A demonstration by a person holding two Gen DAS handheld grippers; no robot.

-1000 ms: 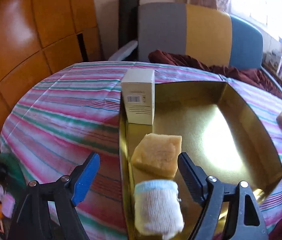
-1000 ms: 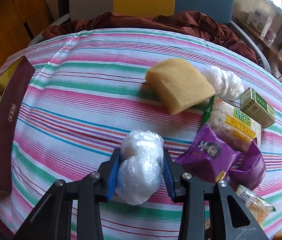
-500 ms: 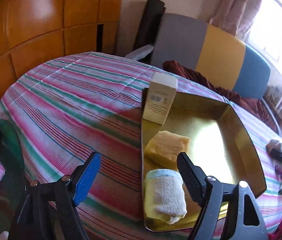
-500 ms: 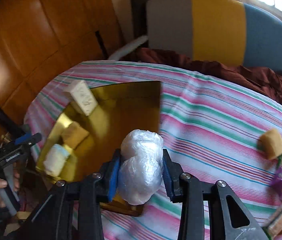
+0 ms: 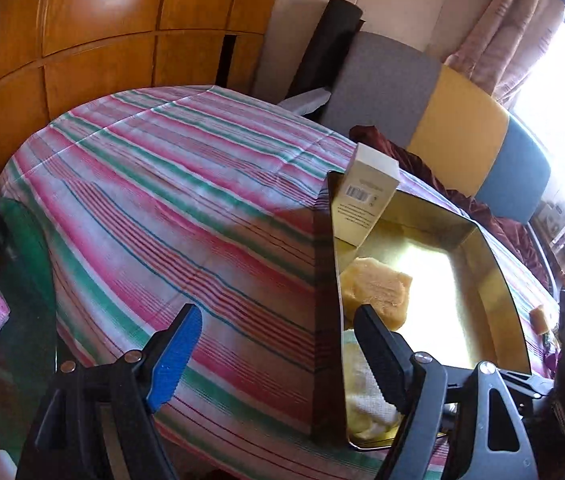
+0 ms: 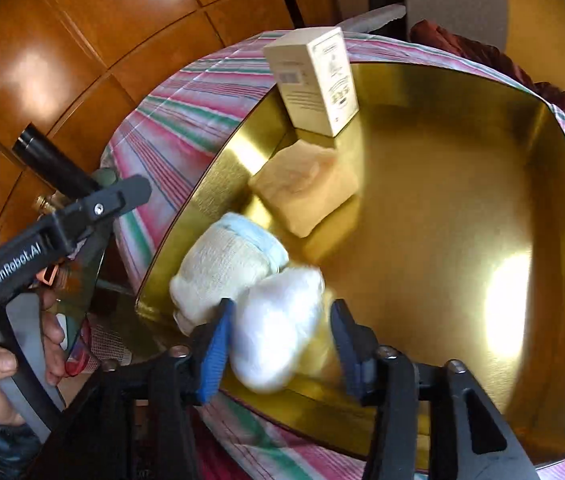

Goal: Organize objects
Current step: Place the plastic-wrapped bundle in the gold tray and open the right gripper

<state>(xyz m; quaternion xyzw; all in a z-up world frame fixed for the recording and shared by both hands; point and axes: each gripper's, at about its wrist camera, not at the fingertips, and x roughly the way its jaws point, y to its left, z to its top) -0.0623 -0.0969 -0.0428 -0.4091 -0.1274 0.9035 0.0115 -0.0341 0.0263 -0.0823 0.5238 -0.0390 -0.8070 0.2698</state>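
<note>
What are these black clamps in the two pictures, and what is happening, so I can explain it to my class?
A person holds tongs in each hand; a camera on each looks along its fingers. One picture is from the left tongs, open and empty above the striped cloth. The other is from the right tongs, whose jaws have just been opening around a white plastic bundle. Beneath is a gold tray holding a box, a sponge and a rolled cloth.
</note>
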